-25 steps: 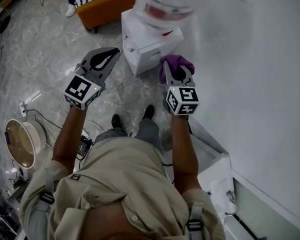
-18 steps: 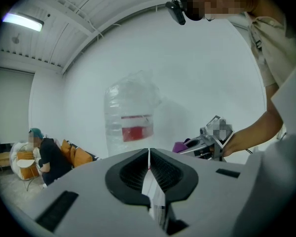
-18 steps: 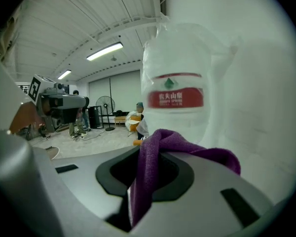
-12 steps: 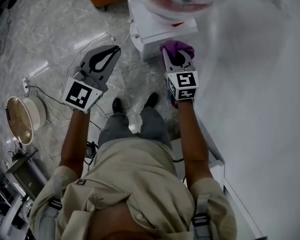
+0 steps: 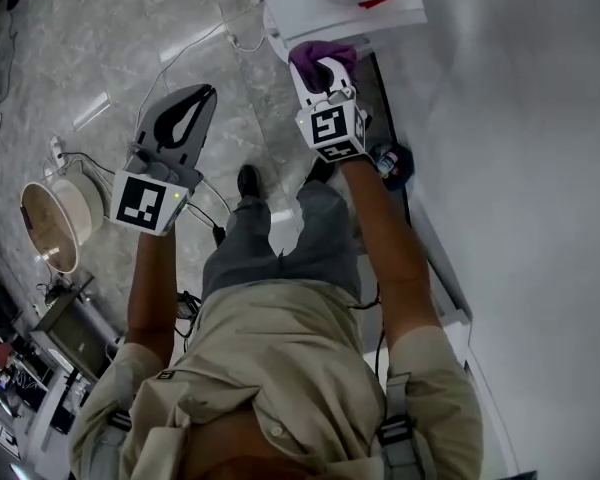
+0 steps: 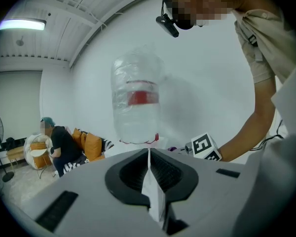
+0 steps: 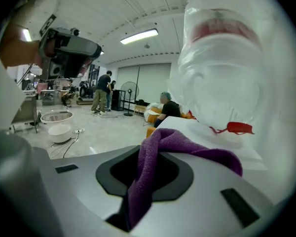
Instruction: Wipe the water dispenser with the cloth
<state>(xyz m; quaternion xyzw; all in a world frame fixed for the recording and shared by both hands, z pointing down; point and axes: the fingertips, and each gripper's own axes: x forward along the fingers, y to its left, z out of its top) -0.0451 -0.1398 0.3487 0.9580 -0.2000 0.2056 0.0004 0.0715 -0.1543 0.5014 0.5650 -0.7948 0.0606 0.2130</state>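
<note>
The white water dispenser [image 5: 330,8] stands at the top of the head view, by the white wall. Its clear bottle [image 7: 222,78] fills the right gripper view, with a red tab [image 7: 239,128] at the neck, and shows farther off as the bottle [image 6: 136,100] in the left gripper view. My right gripper [image 5: 320,76] is shut on a purple cloth [image 5: 320,60], right at the dispenser's front top edge. The cloth [image 7: 163,167] hangs out of the jaws over the white top [image 7: 207,132]. My left gripper [image 5: 185,118] is shut with nothing in it, held over the floor to the left.
A round white appliance [image 5: 55,223] and cables [image 5: 195,193] lie on the marble floor at left. A white wall [image 5: 520,168] runs down the right. A blue object [image 5: 395,163] sits at the wall's base. People [image 7: 104,90] and a fan [image 7: 129,97] are far across the room.
My right gripper with the cloth has moved up and forward to the dispenser's top edge. The head view has shifted, so the dispenser sits higher in the picture. The left gripper stays shut.
</note>
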